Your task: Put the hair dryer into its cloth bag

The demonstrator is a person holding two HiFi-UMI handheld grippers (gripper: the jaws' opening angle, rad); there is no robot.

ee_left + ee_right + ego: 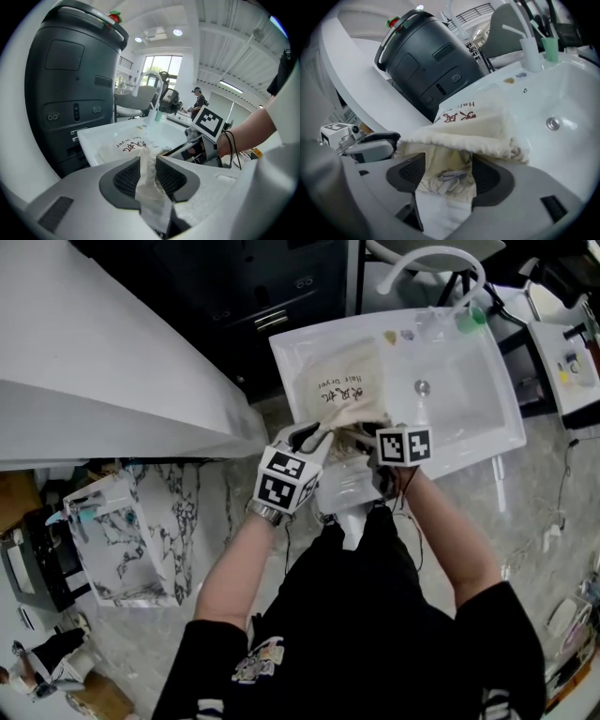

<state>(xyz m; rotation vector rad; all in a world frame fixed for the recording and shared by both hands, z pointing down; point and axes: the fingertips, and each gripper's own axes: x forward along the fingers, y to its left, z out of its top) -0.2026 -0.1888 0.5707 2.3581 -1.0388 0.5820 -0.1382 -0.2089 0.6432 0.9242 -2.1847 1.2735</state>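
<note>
The cream cloth bag (342, 385) with dark print lies in the white sink (473, 404), its mouth toward me. My left gripper (317, 435) and right gripper (364, 435) are both at that mouth. In the left gripper view a bunched strip of the bag's rim (149, 180) stands in the narrow gap of the left gripper (149, 157); the pads look slack on it. The right gripper (445, 161) stands wide open with loose cloth (440, 180) and a grey cord-like loop between its pads. I cannot make out the hair dryer's body plainly.
A tall black bin-like unit (70, 84) stands left of the sink. A curved tap (433, 257) and a green cup (470, 321) are at the sink's far rim. The drain (553, 123) shows right of the bag. A white curved counter (94, 362) runs at the left.
</note>
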